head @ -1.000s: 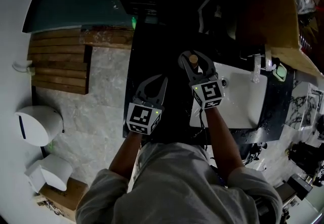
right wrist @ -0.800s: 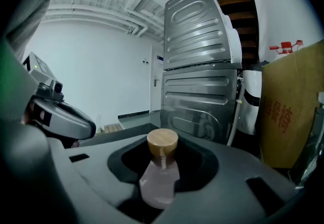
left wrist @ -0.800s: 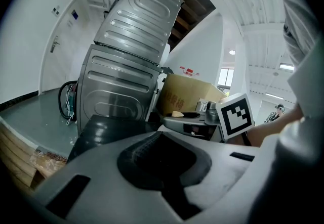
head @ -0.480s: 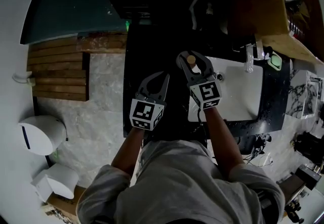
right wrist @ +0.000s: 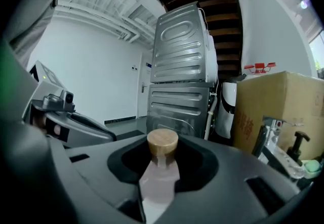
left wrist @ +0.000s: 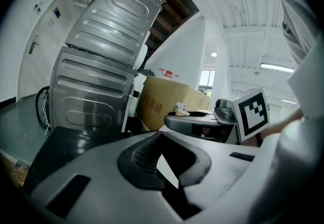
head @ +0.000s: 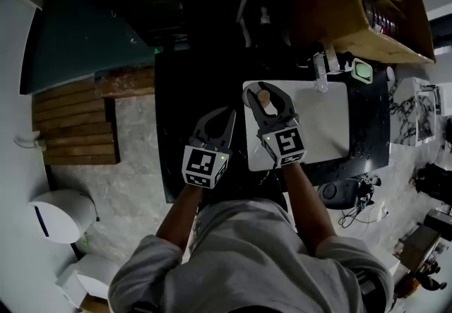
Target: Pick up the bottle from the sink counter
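Note:
A clear pinkish bottle [right wrist: 160,175] with a round wooden cap [head: 263,98] stands upright between the curved jaws of my right gripper [head: 265,96], which is shut on its neck. In the head view the bottle hangs over the left edge of the white sink basin [head: 325,121]. In the right gripper view the cap [right wrist: 162,142] rises just above the right gripper [right wrist: 162,160]. My left gripper [head: 220,117] is to the left, over the dark floor, shut with nothing in it. The left gripper [left wrist: 164,154] looks toward the right gripper's marker cube [left wrist: 252,113].
A faucet [head: 319,68] and a green soap dish [head: 362,70] sit at the sink's far rim on the black counter [head: 371,128]. A cardboard box [head: 339,1] stands behind. Stacked grey machines [right wrist: 182,81] rise ahead. Wooden boards [head: 70,128] and a white bin [head: 60,214] lie left.
The head view has swung, so the sink now lies under the right gripper. Both grippers keep their spacing and the bottle stays in the right one.

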A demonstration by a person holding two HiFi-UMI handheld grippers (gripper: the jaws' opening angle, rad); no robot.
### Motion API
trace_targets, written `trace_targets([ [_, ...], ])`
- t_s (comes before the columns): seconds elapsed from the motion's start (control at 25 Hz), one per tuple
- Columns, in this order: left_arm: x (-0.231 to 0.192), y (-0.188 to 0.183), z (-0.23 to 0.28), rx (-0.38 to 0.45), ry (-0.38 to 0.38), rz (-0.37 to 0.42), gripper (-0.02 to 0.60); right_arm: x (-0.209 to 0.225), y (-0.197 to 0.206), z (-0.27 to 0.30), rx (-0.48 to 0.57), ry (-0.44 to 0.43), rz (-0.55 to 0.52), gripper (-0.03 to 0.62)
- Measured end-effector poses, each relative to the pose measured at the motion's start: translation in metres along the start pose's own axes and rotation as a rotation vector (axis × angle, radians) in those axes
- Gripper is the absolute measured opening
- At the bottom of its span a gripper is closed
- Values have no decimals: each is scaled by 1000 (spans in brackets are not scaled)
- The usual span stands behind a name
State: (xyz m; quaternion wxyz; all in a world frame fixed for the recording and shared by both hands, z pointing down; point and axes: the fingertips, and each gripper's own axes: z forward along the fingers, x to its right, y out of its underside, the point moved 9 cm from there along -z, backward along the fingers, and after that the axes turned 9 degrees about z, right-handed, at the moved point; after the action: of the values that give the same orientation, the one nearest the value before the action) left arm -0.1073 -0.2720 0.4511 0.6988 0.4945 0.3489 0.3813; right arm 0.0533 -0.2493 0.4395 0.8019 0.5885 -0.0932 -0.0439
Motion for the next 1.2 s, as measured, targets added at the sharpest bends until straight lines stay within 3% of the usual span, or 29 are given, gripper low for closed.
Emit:
trace_targets([
  [0.48, 64, -24, 30, 31, 14, 42, 11, 45, -4, -100, 45, 129, 33, 130],
  [0.84, 121, -37, 46, 54, 12, 71, 11, 73, 5, -164, 75, 169, 41, 130],
  [1.2, 184, -67, 50, 116, -7, 114, 11, 97, -13, -234, 141, 208, 33, 130],
])
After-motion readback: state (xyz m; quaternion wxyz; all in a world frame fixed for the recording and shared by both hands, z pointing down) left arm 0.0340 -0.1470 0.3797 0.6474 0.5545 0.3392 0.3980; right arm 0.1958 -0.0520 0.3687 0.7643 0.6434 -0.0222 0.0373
